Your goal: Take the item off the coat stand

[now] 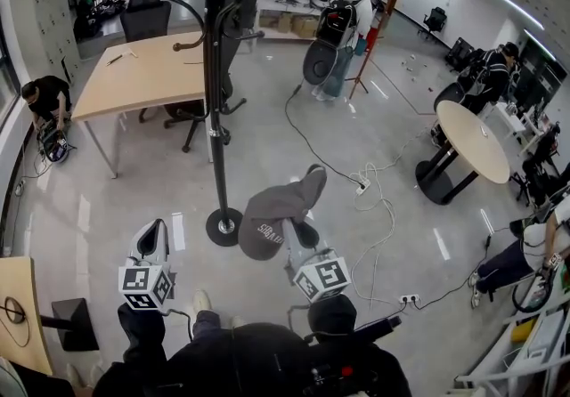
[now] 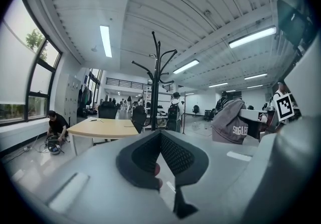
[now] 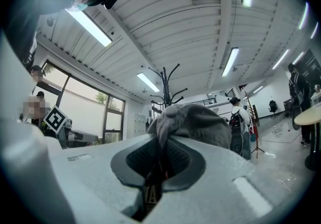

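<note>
A grey cap (image 1: pixel 272 213) with white print hangs from my right gripper (image 1: pixel 287 228), whose jaws are shut on its fabric. It is off the black coat stand (image 1: pixel 216 75) and just right of the stand's round base. In the right gripper view the cap (image 3: pixel 200 123) bulges over the pinched pads of the right gripper (image 3: pixel 163 142), with the coat stand (image 3: pixel 167 85) behind it. My left gripper (image 1: pixel 153 233) is held level left of the base, shut and holding nothing. In the left gripper view that gripper (image 2: pixel 160 135) faces the coat stand (image 2: pixel 157 67), whose hooks are bare, with the cap (image 2: pixel 231 121) at the right.
A wooden table (image 1: pixel 142 75) with office chairs stands behind the stand. A round table (image 1: pixel 476 141) is at the right. Cables and a power strip (image 1: pixel 362 183) lie on the floor. A person with a backpack (image 1: pixel 343 26) stands farther back; others sit at the edges.
</note>
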Tool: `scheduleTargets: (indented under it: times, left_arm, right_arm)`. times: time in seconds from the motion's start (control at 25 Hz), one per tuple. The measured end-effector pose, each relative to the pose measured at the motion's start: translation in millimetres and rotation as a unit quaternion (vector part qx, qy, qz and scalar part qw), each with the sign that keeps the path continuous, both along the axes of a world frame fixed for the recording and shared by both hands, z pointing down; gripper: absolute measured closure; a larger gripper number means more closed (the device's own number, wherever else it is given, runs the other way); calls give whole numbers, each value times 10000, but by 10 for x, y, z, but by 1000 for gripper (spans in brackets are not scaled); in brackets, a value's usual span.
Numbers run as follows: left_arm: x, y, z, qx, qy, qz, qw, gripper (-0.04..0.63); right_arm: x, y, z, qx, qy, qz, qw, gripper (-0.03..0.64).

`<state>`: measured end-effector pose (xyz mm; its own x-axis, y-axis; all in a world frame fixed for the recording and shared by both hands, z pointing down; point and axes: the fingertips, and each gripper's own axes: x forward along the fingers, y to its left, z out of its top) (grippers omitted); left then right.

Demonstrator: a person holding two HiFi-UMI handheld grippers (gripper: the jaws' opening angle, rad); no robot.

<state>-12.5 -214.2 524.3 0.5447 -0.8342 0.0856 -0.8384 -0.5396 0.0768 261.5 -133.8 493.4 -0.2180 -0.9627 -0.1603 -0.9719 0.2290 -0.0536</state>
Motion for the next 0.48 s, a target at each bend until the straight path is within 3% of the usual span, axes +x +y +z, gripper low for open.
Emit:
scheduleTargets:
  times: [0.48]
  left_arm:
    - [-29,63,-37,4,10,-76,10000,594]
  right_arm:
    - [-2,-11,14,-108,-92,-28,9999,600]
